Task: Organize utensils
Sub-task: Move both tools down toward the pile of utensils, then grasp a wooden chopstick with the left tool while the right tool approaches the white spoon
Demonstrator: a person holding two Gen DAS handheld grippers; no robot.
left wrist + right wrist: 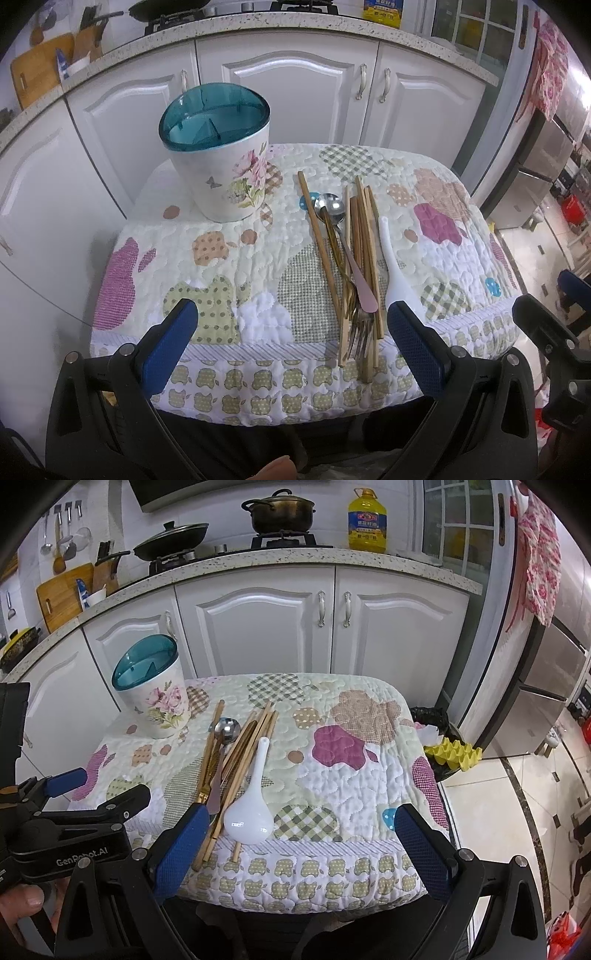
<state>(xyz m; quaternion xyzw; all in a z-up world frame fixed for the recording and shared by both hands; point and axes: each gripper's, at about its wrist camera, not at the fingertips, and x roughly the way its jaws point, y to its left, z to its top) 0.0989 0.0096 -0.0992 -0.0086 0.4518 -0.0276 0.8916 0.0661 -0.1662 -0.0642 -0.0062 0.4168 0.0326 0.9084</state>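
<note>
A floral utensil holder (pixel 225 173) with a teal divided insert stands at the table's far left; it also shows in the right wrist view (pixel 155 698). Beside it lies a pile of utensils: wooden chopsticks (pixel 364 258), a metal spoon with a pink handle (pixel 332 210), gold forks (pixel 356 325) and a white ceramic spoon (pixel 397 277). The white spoon (pixel 248 812) lies near the front edge in the right view. My left gripper (pixel 291 343) is open and empty above the front edge. My right gripper (pixel 299 845) is open and empty, its left finger beside the chopstick ends.
The small table wears a quilted patchwork cloth (pixel 229 258). White kitchen cabinets (pixel 258 627) stand behind it, with pots and an oil bottle (pixel 366 520) on the counter. A bin with a yellow egg tray (pixel 452 755) sits on the floor to the right.
</note>
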